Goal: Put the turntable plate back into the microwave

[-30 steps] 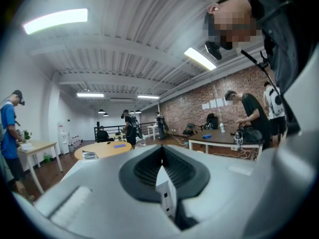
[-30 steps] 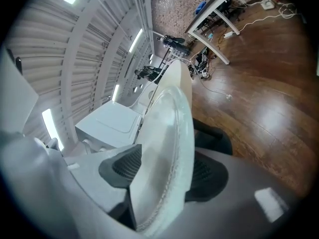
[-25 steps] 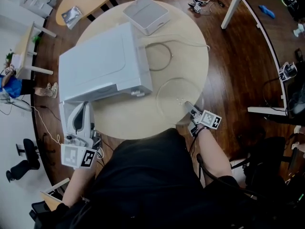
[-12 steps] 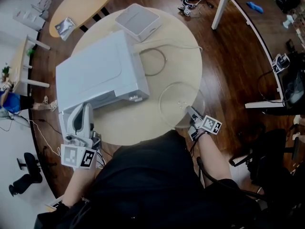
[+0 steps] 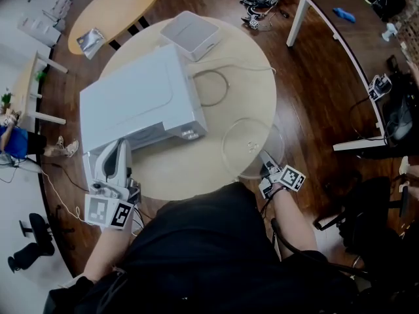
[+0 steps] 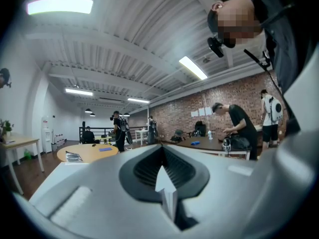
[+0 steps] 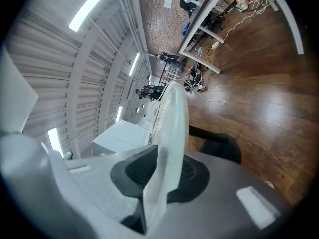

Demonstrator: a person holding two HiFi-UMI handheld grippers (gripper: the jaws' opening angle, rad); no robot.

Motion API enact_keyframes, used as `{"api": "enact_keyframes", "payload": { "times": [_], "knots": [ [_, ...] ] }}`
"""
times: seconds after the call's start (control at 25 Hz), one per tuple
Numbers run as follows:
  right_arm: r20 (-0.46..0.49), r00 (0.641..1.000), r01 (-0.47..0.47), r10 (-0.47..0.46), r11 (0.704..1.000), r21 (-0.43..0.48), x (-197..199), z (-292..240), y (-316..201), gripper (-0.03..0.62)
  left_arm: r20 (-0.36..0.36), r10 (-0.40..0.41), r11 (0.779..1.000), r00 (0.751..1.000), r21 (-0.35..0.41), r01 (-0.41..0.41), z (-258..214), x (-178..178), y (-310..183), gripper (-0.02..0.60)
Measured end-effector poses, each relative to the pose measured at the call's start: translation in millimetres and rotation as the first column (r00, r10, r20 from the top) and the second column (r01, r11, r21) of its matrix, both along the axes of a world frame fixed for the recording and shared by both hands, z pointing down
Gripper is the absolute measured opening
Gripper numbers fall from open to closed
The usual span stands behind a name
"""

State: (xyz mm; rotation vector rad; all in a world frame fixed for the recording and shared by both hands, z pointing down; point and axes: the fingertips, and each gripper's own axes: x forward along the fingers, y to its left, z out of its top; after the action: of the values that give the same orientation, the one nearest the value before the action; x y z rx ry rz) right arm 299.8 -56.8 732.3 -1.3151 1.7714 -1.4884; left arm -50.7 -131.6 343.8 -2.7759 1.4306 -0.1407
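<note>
Right claw (image 5: 264,157) grips the turntable plate (image 5: 239,140), apparently at its rim.

You have a round pale wooden table (image 5: 256,91) in front of you, with a white square box (image 5: 191,34) at its far edge and a thin white cable (image 5: 227,84) looped beside it. Beyond it, an oval wooden table (image 5: 111,8) carries a silver foil bag (image 5: 90,39). A black office chair (image 5: 38,227) stands at lower left, and a dark wooden floor (image 5: 314,90) lies around them.

Brick wall (image 6: 239,91), dark wood floor (image 5: 314,84), strip lights (image 6: 60,6) on ribbed ceiling (image 6: 124,49).
</note>
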Motion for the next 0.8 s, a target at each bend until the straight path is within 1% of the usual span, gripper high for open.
{"api": "enact_keyframes", "payload": {
  "times": [0.2,0.48,0.64,0.8],
  "knots": [
    [-0.011,0.999,-0.039,0.039,0.999,-0.010,-2,-6,3,0.046,-0.014,-0.011,1.000,1.000,-0.008,0.010,2,-13,8,0.003],
    [0.036,0.992,-0.125,0.125,0.992,0.002,-1,-15,7,0.026,-0.018,-0.008,1.000,1.000,-0.011,0.008,2,-32,23,0.003],
    [0.052,0.985,-0.166,0.167,0.986,-0.019,-2,-17,9,0.025,-0.023,-0.007,1.000,1.000,0.000,0.007,-2,-42,32,0.003],
    [0.081,0.973,-0.213,0.216,0.976,-0.051,-3,-15,18,0.025,-0.035,-0.024,1.000,0.999,0.002,0.024,-1,-56,37,0.003]
  ]
}}
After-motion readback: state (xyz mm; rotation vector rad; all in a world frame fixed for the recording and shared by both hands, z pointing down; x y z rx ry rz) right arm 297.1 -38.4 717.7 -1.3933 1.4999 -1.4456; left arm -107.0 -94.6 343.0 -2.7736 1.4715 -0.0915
